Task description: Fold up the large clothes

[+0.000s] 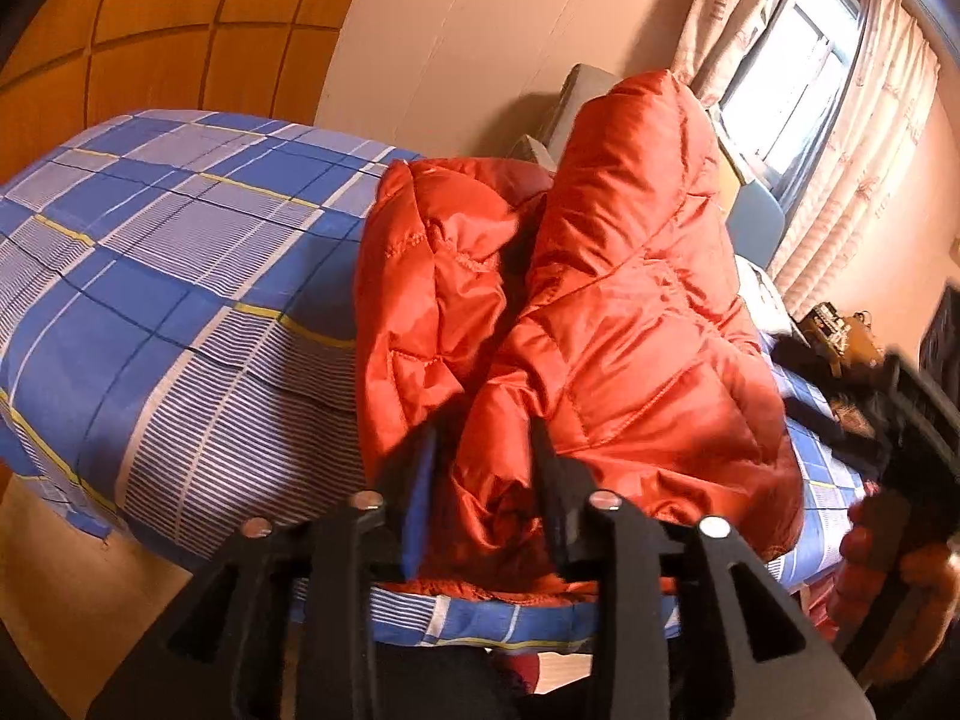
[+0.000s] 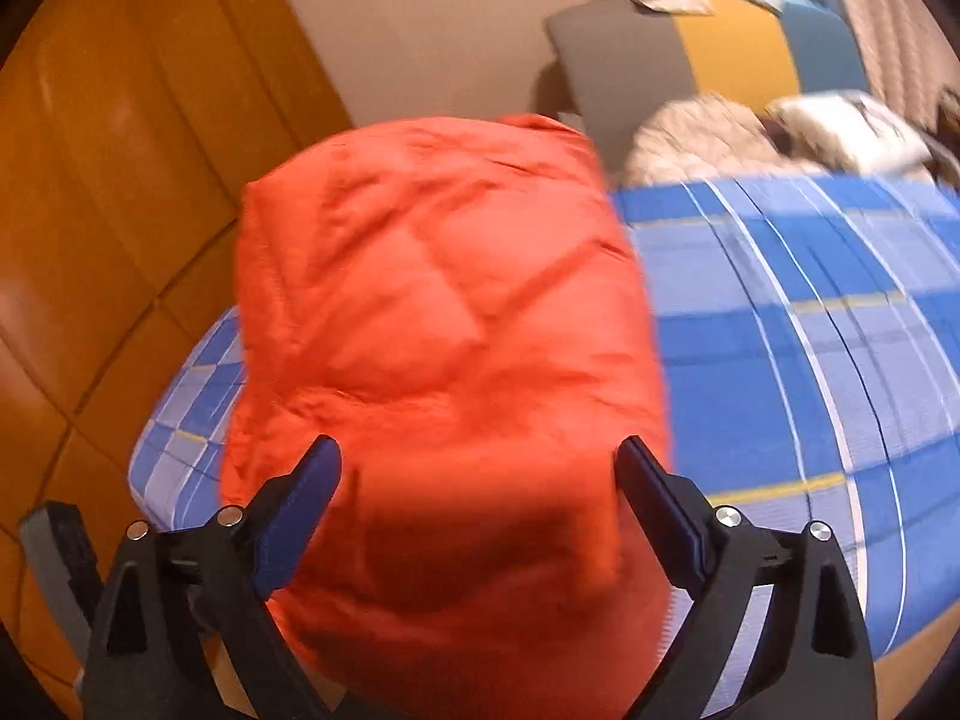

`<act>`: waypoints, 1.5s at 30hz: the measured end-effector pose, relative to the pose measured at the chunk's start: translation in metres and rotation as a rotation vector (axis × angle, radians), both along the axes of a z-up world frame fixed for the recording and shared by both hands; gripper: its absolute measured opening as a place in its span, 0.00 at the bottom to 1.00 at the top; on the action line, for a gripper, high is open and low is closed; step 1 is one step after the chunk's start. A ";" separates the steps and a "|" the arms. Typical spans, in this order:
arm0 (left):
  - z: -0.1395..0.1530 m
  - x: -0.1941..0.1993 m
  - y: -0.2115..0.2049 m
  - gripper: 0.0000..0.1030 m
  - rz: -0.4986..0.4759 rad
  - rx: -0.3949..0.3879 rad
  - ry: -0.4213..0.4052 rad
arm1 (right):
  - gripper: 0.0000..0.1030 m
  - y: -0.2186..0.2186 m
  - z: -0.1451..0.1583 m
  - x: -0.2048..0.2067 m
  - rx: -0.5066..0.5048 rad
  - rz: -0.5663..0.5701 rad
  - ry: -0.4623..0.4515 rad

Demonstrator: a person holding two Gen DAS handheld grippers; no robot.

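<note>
An orange quilted puffer jacket (image 1: pixel 630 312) lies bunched on a bed with a blue checked sheet (image 1: pixel 180 276). In the left wrist view my left gripper (image 1: pixel 486 468) stands partly open at the jacket's near hem, with a fold of orange fabric between its fingers. In the blurred right wrist view the jacket (image 2: pixel 432 276) fills the middle. My right gripper (image 2: pixel 480 468) is wide open and its fingers flank the jacket's near end over the sheet (image 2: pixel 780 330). That gripper also shows as a dark blur at the right edge of the left wrist view, with a hand (image 1: pixel 870 540) on it.
A wooden wardrobe (image 1: pixel 150 30) stands behind the bed on the left. A curtained window (image 1: pixel 798 78) is at the right. Grey, yellow and blue headboard panels (image 2: pixel 630 60) and a pale quilted bundle (image 2: pixel 708 132) sit at the bed's far end. Floor (image 1: pixel 60 588) lies below the near edge.
</note>
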State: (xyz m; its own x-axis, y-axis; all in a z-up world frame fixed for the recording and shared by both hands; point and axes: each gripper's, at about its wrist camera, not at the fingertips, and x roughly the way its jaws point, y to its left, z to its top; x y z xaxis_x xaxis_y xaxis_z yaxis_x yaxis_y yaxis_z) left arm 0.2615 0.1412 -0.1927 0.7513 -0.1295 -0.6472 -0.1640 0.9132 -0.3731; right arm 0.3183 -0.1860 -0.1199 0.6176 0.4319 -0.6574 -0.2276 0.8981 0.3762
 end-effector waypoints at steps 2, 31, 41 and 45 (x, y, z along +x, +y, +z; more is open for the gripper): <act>0.002 0.000 0.001 0.44 0.002 0.017 0.007 | 0.96 -0.015 -0.018 0.006 0.077 0.006 0.061; -0.005 0.070 -0.016 0.28 -0.227 -0.329 -0.086 | 0.41 -0.068 -0.006 0.042 0.269 0.091 -0.008; 0.008 0.147 -0.103 0.27 -0.374 -0.222 -0.050 | 0.40 -0.147 -0.012 0.046 0.143 -0.121 -0.033; -0.006 0.144 -0.116 0.27 -0.351 -0.151 -0.006 | 0.42 -0.146 -0.035 0.046 0.066 -0.147 -0.007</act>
State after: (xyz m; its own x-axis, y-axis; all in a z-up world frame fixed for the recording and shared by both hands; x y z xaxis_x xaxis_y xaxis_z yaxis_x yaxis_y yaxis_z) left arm 0.4059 0.0256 -0.1989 0.6478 -0.4736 -0.5967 0.1519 0.8478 -0.5081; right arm 0.3644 -0.3316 -0.1545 0.6818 0.3786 -0.6259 -0.0981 0.8952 0.4346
